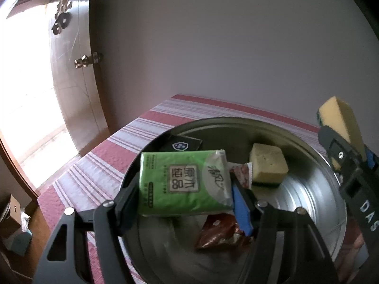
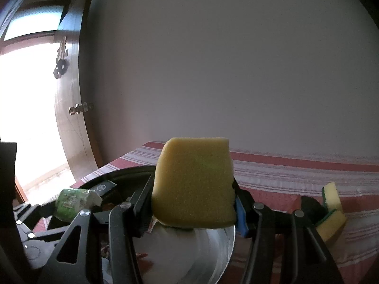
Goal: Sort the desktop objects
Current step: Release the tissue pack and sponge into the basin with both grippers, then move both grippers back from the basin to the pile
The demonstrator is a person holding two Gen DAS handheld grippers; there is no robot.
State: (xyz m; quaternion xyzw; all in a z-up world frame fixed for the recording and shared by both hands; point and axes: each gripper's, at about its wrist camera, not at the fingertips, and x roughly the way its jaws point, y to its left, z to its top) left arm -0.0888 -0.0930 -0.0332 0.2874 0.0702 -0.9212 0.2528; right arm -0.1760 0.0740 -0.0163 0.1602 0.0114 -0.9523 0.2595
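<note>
Left wrist: left claw [image 1: 187,184] pinching green tissue pack [image 1: 182,182] w/ Chinese print; right claw [image 2: 193,203] pinching sponge [image 2: 194,182].

A brown wooden door [image 1: 71,75] stands open at the left, a brass knob [image 1: 81,62] on its edge and dark ornaments [image 1: 62,21] hanging near its top. Bright daylight fills the doorway [image 1: 26,75] beside it. A plain pale wall [image 1: 225,42] rises behind, and cardboard boxes [image 1: 10,215] sit on the floor low at the left.
</note>
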